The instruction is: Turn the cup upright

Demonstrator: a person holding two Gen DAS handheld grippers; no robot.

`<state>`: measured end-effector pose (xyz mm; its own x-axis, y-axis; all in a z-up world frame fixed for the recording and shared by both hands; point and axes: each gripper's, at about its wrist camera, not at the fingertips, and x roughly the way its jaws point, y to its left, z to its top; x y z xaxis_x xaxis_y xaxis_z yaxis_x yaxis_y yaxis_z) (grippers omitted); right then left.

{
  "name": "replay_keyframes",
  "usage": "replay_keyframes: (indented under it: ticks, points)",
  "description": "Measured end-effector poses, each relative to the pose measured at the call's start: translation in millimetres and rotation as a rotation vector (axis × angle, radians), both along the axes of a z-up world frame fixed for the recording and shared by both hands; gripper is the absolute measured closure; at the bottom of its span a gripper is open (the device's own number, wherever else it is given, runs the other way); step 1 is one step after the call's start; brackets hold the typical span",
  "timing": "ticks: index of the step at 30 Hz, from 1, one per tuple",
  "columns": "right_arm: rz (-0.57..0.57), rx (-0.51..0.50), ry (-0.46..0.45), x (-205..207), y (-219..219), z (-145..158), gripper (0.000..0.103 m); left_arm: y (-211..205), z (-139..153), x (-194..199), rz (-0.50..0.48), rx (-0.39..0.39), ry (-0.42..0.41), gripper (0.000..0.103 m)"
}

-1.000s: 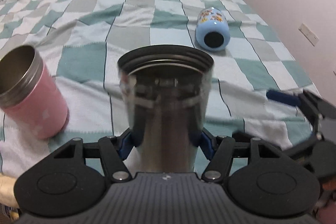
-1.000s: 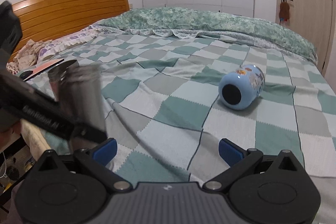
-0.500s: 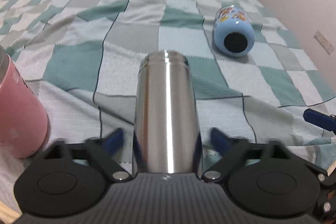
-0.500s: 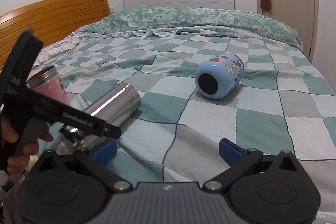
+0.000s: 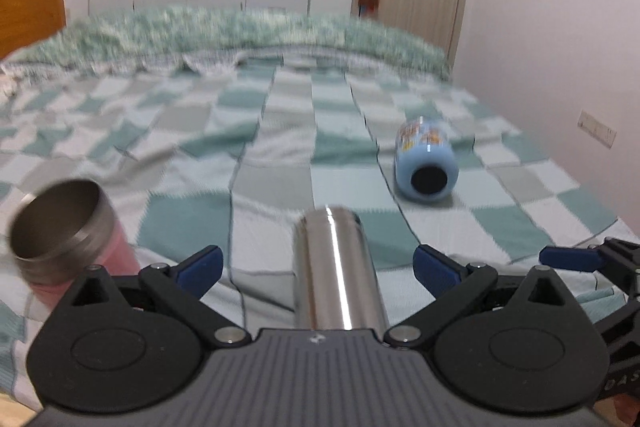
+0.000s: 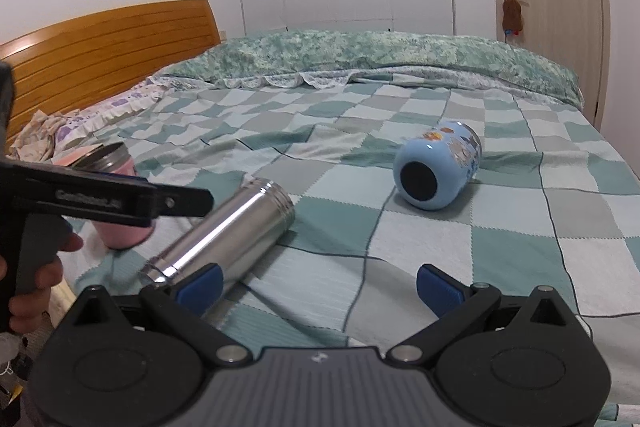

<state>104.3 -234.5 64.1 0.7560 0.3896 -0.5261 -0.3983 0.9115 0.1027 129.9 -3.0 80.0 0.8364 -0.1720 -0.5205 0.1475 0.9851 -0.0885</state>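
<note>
A steel cup [image 5: 338,271] lies on its side on the checked bedspread, its length pointing away between my left gripper's [image 5: 316,267] open fingers, which do not touch it. In the right wrist view the steel cup [image 6: 228,231] lies left of centre, mouth to the upper right. A blue cartoon-print cup [image 5: 426,167] [image 6: 438,169] lies on its side further back, base toward me. A pink cup [image 5: 68,227] [image 6: 114,195] with a steel rim stands upright at the left. My right gripper [image 6: 320,281] is open and empty, near the bed's front edge.
The checked bedspread [image 6: 500,239] covers the whole bed. A green patterned quilt [image 6: 360,55] lies along the far side, a wooden headboard [image 6: 100,43] at the left. A wall with a socket [image 5: 596,133] runs close on the right.
My left gripper held the steel cup upright, then laid it on its side, opened and drew back. The camera tilted up. The right gripper stayed open and shifted slightly.
</note>
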Motion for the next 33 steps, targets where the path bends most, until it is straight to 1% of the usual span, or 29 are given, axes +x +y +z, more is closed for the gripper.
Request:
replay_keyframes:
  ticks: [2,5,11,18,21,25,28,33]
  points:
    - [0.004,0.001,-0.010,-3.2,5.3,2.4,0.000,6.7,5.0,-10.3,0.011,0.003,-0.052,0.000]
    - [0.009,0.000,-0.023,-6.2,14.6,5.1,0.000,20.1,10.1,-22.8,0.037,0.010,-0.105,0.000]
    - [0.018,0.006,-0.022,-9.6,35.1,7.1,0.000,52.8,8.7,-44.1,0.106,0.017,-0.151,0.000]
    - [-0.019,-0.047,0.001,-9.3,63.0,3.4,0.000,94.9,-1.9,-64.1,0.200,0.013,-0.163,0.000]
    - [-0.028,-0.050,0.005,-9.0,70.8,2.3,0.000,110.4,-7.8,-70.6,0.235,0.003,-0.157,0.000]
    - [-0.018,-0.040,0.046,-2.2,79.0,0.8,0.000,128.2,-14.4,-79.1,0.271,-0.002,-0.160,0.000]
    - [-0.030,-0.036,0.074,3.2,83.1,-0.7,0.000,135.3,-19.6,-83.0,0.282,-0.001,-0.166,0.000]
    - [-0.034,-0.026,0.119,14.0,90.6,-4.9,0.000,138.8,-30.3,-80.2,0.271,0.012,-0.149,0.000]
